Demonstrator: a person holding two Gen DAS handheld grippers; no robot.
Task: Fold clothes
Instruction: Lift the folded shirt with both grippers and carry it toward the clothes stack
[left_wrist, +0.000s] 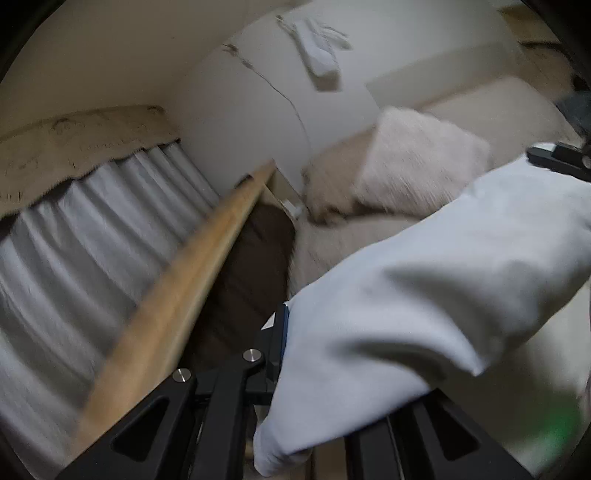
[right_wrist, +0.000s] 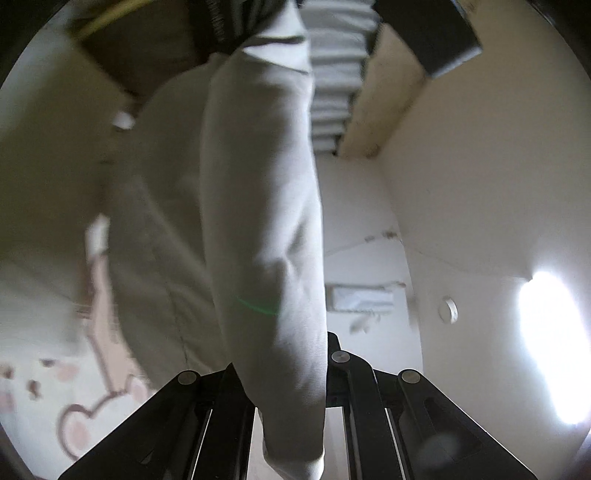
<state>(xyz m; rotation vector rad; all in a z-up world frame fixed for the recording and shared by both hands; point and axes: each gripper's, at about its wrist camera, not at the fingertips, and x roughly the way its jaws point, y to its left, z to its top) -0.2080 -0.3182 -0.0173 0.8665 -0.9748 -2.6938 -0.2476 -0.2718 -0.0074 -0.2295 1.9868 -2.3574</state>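
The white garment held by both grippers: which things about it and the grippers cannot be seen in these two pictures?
- Left wrist view: the white garment covers the right finger of the left gripper, so the grip itself is hidden.
- Left wrist view: the right gripper is cut by the picture edge.
- Right wrist view: the cloth hides the fingertips of the right gripper.
- Both views: motion blur; the kind of garment cannot be told.

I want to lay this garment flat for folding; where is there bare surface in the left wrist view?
Free patch: cream bedding between the brown cushion and the white garment. Crowded: fluffy pillow farther back, wooden rail on the left.
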